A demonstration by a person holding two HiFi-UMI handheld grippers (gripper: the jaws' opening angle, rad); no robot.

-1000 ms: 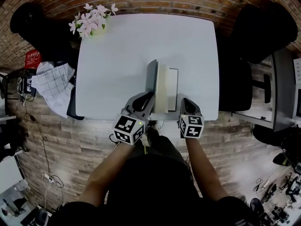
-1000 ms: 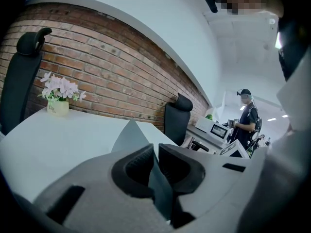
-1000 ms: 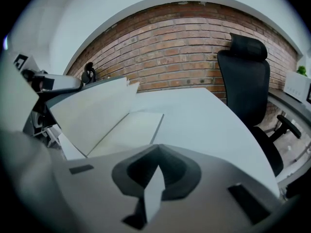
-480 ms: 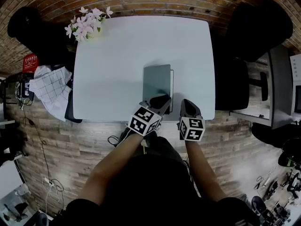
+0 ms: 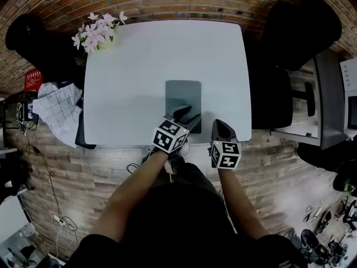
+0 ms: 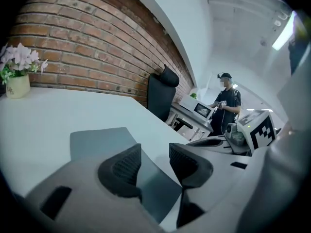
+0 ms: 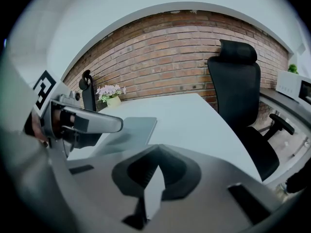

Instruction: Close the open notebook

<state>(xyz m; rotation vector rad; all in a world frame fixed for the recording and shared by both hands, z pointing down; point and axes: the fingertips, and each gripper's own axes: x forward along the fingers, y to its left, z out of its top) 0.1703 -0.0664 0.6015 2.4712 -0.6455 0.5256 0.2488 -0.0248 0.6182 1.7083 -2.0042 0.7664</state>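
The grey-covered notebook (image 5: 183, 95) lies closed and flat on the white table (image 5: 134, 66), near its front edge. My left gripper (image 5: 187, 115) hovers over the notebook's near edge; its jaws have just been opening and stand open with nothing between them. In the left gripper view the cover (image 6: 99, 140) shows past the parted jaws of the left gripper (image 6: 154, 161). My right gripper (image 5: 222, 127) sits shut to the right of the notebook, near the table's front edge. The right gripper view shows the right gripper (image 7: 156, 164) with its jaws met, the notebook (image 7: 138, 125) ahead on the left, and the left gripper's finger (image 7: 90, 122) above it.
A pot of pink flowers (image 5: 96, 31) stands at the table's far left corner. A black office chair (image 5: 279, 94) is to the right of the table, a checked cloth (image 5: 56, 108) to the left. A person (image 6: 226, 103) stands by a desk in the background.
The notebook's cover went from standing upright to lying flat and closed. My left gripper moved right and down with it, then opened and let go. The right gripper stayed almost where it was.
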